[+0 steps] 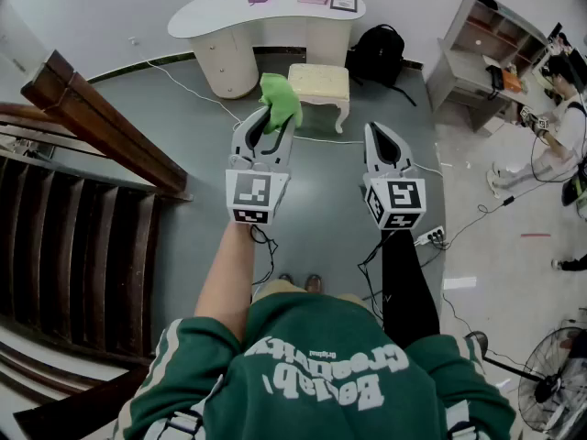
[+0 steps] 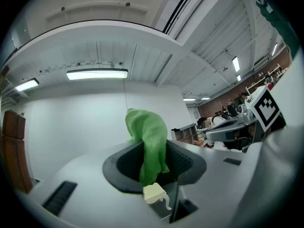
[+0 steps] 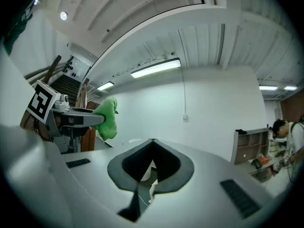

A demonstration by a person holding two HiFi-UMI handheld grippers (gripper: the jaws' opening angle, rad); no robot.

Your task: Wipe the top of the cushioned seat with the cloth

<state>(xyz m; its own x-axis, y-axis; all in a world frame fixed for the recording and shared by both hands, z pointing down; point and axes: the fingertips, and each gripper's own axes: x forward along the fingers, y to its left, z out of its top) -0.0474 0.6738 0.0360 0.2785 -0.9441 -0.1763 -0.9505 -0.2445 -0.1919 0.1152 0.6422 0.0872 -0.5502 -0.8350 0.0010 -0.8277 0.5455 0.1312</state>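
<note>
One grey floor [image 1: 183, 145] fills most of the head view, with a dark wooden staircase [image 1: 64, 236] at 9 o'clock and a white curved desk [image 1: 238, 21] at 12 o'clock against the wall. The cushioned seat [image 1: 318, 82], a cream stool on curled white legs, stands just in front of the desk, at 12 o'clock from the person. Its top is bare and nothing touches it.

The left gripper [image 1: 272, 121] hangs in the air short of the seat. Its jaws are clamped on the green cloth [image 1: 279, 97], which bunches above the tips and trails down between them in the left gripper view. The right gripper [image 1: 377, 134], at 3 o'clock of the left, has its jaws pressed together with nothing between them.

Assessment: this is the approach step, and wiping has not begun. The next move calls for closing on the seat and lowering the cloth flat onto its top.
</note>
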